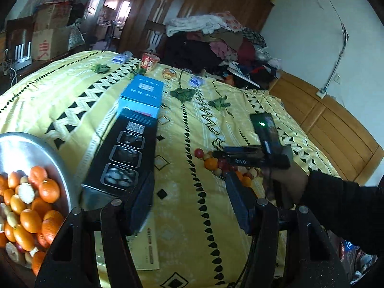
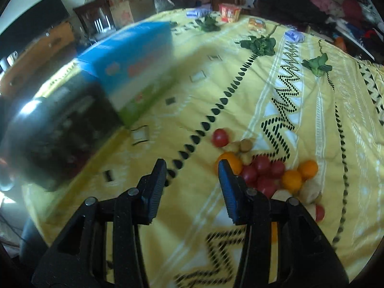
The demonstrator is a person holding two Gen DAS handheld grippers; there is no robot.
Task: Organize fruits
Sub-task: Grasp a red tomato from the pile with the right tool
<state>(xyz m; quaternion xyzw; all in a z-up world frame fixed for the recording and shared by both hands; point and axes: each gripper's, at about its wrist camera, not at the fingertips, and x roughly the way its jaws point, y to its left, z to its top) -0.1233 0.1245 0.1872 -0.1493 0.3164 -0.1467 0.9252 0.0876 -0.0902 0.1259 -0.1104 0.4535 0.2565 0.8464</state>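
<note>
A loose pile of fruit (image 2: 264, 170) lies on the yellow bedspread (image 2: 240, 100): red cherry tomatoes, small oranges and pale round fruits. My right gripper (image 2: 192, 180) hovers just left of the pile, open and empty, its right finger (image 2: 230, 187) by an orange. In the left wrist view the same pile (image 1: 216, 163) lies partly under the right gripper (image 1: 223, 155), held by a hand in a black sleeve (image 1: 336, 206). My left gripper (image 1: 189, 201) is open with nothing between its fingers. A metal bowl (image 1: 24, 153) at the far left holds several oranges, kumquats and pale fruits.
A black box (image 1: 124, 153) and a blue box (image 1: 141, 96) lie end to end between the bowl and the pile. Leafy greens (image 1: 183, 94), a red cup (image 1: 150, 60) and small packets lie farther back. Heaped clothes (image 1: 216, 43) and a wooden headboard (image 1: 336, 124) border the bed.
</note>
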